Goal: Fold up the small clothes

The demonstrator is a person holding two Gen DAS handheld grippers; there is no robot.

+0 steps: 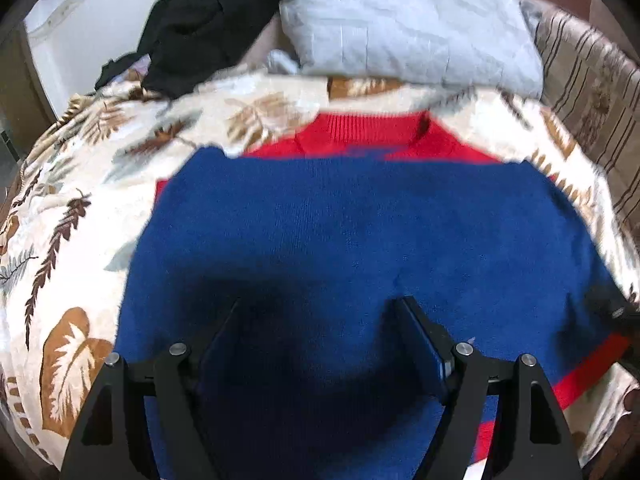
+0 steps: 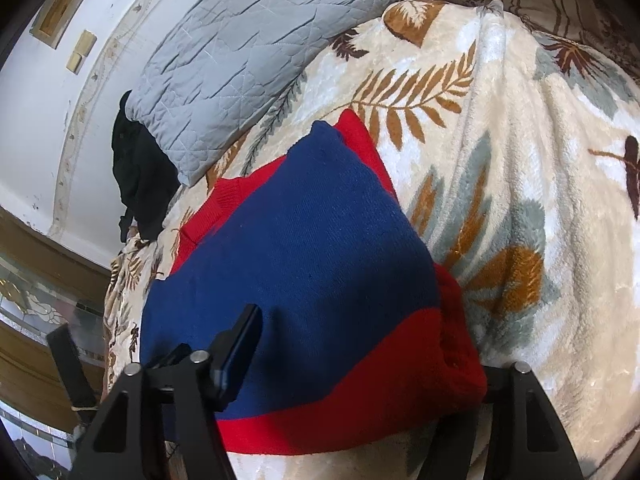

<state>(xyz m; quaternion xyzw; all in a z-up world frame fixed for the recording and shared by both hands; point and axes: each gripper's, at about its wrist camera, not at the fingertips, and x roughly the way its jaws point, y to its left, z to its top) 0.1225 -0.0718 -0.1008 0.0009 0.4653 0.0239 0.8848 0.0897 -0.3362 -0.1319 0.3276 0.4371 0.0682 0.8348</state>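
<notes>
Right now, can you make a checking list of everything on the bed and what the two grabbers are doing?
Surface: leaf-print blanket covers the bed.
Job's things: blue and red sweater lying on the blanket, blue part folded over red.
Clutter: grey quilted pillow; black clothing beside it.
Grippers: left gripper open above the blue knit; right gripper open, red hem across its right finger.
Cables: nothing seen.
Surroundings: white wall; striped fabric at the bed's edge.

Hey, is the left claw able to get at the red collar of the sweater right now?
Probably yes. The left claw hangs open over the blue body of the sweater, and the red collar lies uncovered straight ahead along its fingers. Nothing sits between them; the grey pillow lies beyond it.
</notes>
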